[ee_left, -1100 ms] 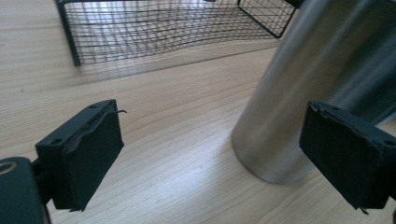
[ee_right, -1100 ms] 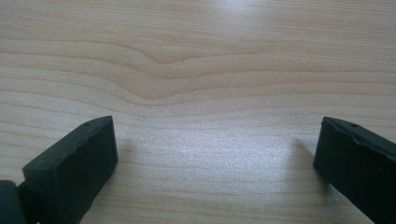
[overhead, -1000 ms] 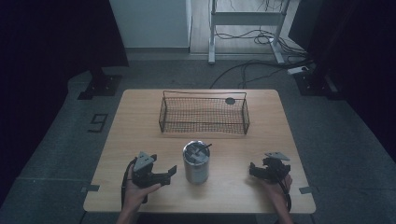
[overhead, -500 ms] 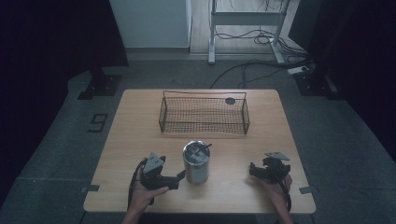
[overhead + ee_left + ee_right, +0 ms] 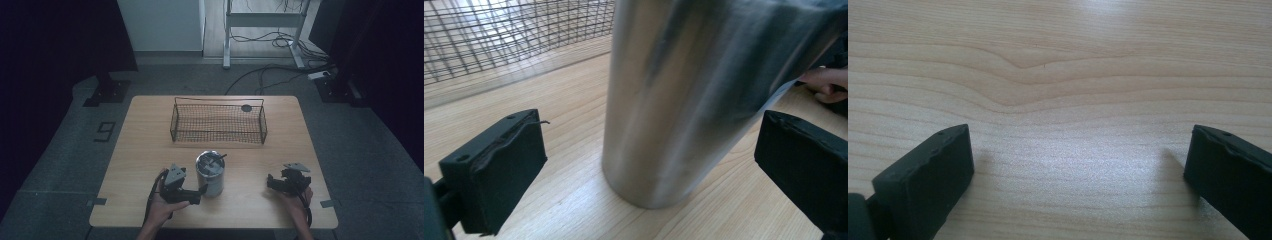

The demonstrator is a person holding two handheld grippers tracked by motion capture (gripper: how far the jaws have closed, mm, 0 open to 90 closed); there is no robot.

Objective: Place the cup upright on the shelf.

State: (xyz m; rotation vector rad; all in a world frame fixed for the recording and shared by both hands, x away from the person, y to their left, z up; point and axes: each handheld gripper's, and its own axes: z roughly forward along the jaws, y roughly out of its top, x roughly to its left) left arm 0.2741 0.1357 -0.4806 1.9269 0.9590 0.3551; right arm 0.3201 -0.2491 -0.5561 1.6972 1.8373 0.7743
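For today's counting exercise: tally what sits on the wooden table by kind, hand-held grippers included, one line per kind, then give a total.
Metal cups: 1, the steel cup standing upright between the open jaws of the left gripper
Wire baskets: 1, the basket at the far side
Small dark round things: 1, the disc by the basket's far right corner
Grippers: 2, the left gripper and the right gripper
Total: 5
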